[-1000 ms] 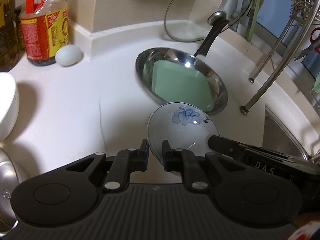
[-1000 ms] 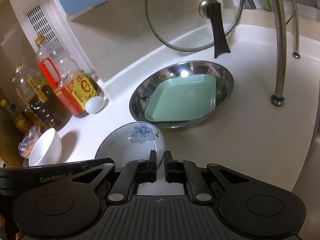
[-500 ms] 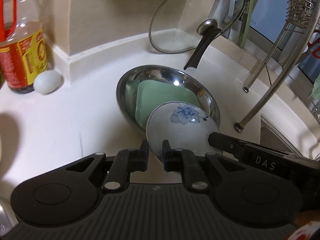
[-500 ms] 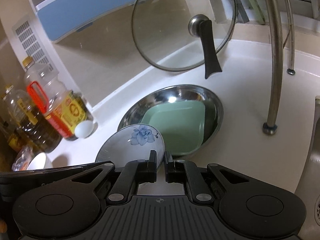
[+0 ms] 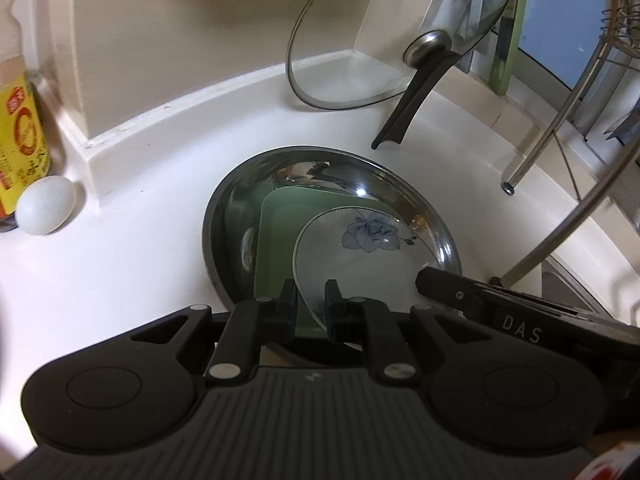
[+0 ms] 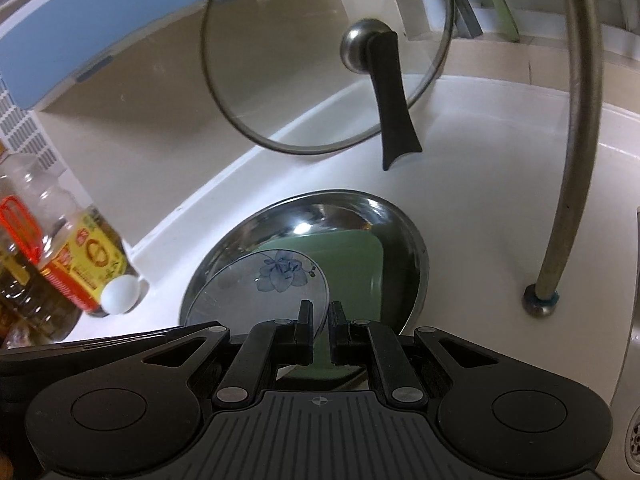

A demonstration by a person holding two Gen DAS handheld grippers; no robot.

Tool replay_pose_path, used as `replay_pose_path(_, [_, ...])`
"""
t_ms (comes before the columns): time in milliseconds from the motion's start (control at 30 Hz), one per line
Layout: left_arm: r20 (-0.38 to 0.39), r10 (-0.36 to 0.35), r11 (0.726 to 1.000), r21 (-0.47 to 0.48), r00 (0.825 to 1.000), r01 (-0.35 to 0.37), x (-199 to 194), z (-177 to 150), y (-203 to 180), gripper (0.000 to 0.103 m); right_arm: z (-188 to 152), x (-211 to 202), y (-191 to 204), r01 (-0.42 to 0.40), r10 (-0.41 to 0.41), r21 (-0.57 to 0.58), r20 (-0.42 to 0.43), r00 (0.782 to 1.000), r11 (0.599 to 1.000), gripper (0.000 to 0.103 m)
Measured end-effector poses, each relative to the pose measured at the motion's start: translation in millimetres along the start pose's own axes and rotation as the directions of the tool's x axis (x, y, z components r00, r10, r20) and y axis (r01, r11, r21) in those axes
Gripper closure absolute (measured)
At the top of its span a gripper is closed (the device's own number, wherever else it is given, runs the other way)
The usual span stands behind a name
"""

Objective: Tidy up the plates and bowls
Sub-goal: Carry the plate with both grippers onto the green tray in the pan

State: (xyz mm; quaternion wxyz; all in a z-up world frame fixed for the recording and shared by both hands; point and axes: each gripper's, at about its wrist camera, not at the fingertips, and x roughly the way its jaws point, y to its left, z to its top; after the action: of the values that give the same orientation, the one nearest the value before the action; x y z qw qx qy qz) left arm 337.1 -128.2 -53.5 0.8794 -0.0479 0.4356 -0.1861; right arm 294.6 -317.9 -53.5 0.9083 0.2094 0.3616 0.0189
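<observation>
A white plate with a blue flower (image 5: 360, 256) is held by both grippers over a steel bowl (image 5: 400, 184) that holds a green square plate (image 5: 280, 220). My left gripper (image 5: 311, 300) is shut on the flower plate's near left rim. My right gripper (image 6: 320, 320) is shut on its right rim; the plate (image 6: 256, 284) sits low over the green plate (image 6: 352, 256) inside the steel bowl (image 6: 360, 208). I cannot tell whether the flower plate touches the green one.
A glass lid with a black handle (image 5: 400, 40) leans on the back wall behind the bowl. An oil bottle (image 6: 76, 264) and an egg (image 5: 46, 204) stand at the left. Steel rack legs (image 6: 568, 160) rise at the right by the sink edge.
Both grippers have carried the flower plate forward and over the steel bowl; it now hangs low above the green plate. Both stayed shut on it.
</observation>
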Motion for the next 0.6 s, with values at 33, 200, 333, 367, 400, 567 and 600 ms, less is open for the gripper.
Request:
replay_pose_path(33, [-0.005, 0.001, 1.0, 0.001, 1.0, -0.001, 3.9, 1.5, 0.3, 0.091, 1.1, 4.1, -1.3, 0.006, -0.006, 0.003, -0.005, 1.0, 1.0, 0.095])
replay_pose_path(200, [-0.037, 0.001, 1.0, 0.002, 0.999, -0.001, 23.1, 8.4, 2.7, 0.091, 4.3, 21.1, -4.7, 0.033, -0.033, 0.012, -0.027, 0.999, 0.999, 0.095])
replay_pose_path(333, [-0.054, -0.002, 1.0, 0.007, 0.999, 0.003, 34.4, 12.7, 4.0, 0.091, 5.9, 32.2, -6.3, 0.052, -0.051, 0.024, -0.042, 0.998, 0.998, 0.095])
replay_pose_path(367, [-0.057, -0.002, 1.0, 0.009, 0.998, 0.003, 36.6, 13.9, 4.3, 0.091, 6.1, 34.6, -6.7, 0.055, -0.054, 0.026, -0.045, 0.998, 0.998, 0.095])
replay_pose_path(400, [-0.061, -0.004, 1.0, 0.012, 0.998, 0.004, 38.7, 14.9, 4.7, 0.091, 6.7, 36.4, -6.9, 0.059, -0.058, 0.028, -0.047, 0.997, 0.998, 0.095])
replay_pose_path(567, [-0.078, -0.012, 1.0, 0.015, 0.997, 0.013, 45.9, 18.1, 8.6, 0.091, 8.4, 42.8, -6.5, 0.075, -0.073, 0.033, -0.051, 0.996, 0.997, 0.095])
replay_pose_path(600, [-0.08, -0.014, 1.0, 0.017, 0.997, 0.015, 47.0, 18.6, 9.1, 0.091, 8.5, 43.9, -6.1, 0.079, -0.077, 0.034, -0.051, 0.996, 0.996, 0.095])
